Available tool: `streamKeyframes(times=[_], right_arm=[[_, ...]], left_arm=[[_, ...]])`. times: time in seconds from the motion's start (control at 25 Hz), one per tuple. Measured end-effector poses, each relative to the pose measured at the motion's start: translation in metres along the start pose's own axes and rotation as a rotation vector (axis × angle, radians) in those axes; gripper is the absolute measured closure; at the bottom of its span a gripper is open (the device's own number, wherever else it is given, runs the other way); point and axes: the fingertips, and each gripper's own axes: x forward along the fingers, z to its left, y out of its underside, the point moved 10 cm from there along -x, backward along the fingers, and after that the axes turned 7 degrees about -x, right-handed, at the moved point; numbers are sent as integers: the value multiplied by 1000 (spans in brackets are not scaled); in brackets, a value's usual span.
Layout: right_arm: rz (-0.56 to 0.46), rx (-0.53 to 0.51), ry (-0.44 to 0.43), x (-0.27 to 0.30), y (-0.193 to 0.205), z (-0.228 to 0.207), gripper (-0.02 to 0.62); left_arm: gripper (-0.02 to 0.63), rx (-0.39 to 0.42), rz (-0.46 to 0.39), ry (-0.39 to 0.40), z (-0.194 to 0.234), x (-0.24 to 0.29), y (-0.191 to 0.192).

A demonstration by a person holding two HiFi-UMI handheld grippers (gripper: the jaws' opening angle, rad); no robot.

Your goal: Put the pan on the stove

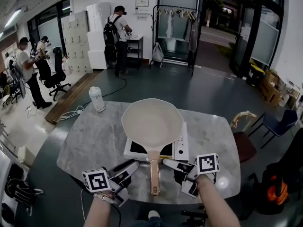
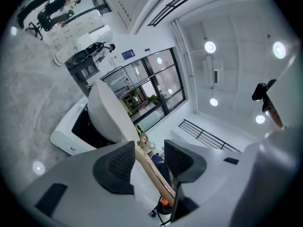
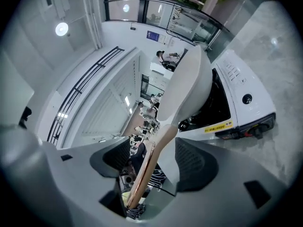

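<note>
A cream pan (image 1: 151, 122) sits on the white induction stove (image 1: 181, 145) on the marble table, its wooden handle (image 1: 154, 174) pointing toward me. My left gripper (image 1: 134, 165) lies just left of the handle and my right gripper (image 1: 166, 162) just right of it, both tips aimed at it. In the left gripper view the pan (image 2: 111, 110) stands over the stove (image 2: 66, 138), and the handle (image 2: 150, 170) shows in the gap of the left gripper (image 2: 147, 162), neither pad touching it. The right gripper (image 3: 154, 161) is likewise open around the handle (image 3: 147, 167).
A white canister (image 1: 97, 99) stands at the table's (image 1: 90, 141) far left corner. A wooden chair (image 1: 242, 117) and a blue chair (image 1: 279, 122) are to the right. People stand at the back left of the room.
</note>
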Motion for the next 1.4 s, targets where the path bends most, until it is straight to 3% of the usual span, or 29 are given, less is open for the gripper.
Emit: streamKeyframes(times=[0.12,0.24,0.36,0.48,0.64,0.84,1.12,1.4], right_arm=[[-81,-32,38,-10,-10,9,298],[-234,-82,58,-22,-19,20,305],[-331,-136,107,-33,-19,25,416],[-391,-207,155,-41,-19,31,440],[-447,-507,307,-48,-21,48,522],[-484,-810,464,-39,-13,61,552],[-502,-1104,601,-34,-4,73,571],[-543,-1160,630,-40,-3,84,572]], left_arm=[[452,136,-27,-22,-9,4,-12],[554,262,-116,-83,-20,3,-27],[575,372,-216,-115,-29,-4,-40],[583,492,-293,-171,-38,-12,-49],[586,647,-351,-263,-49,-17,-52],[587,831,-361,-379,-58,-17,-51],[586,956,-435,-386,-74,-23,-54],[591,1012,-463,-358,-86,-28,-56]])
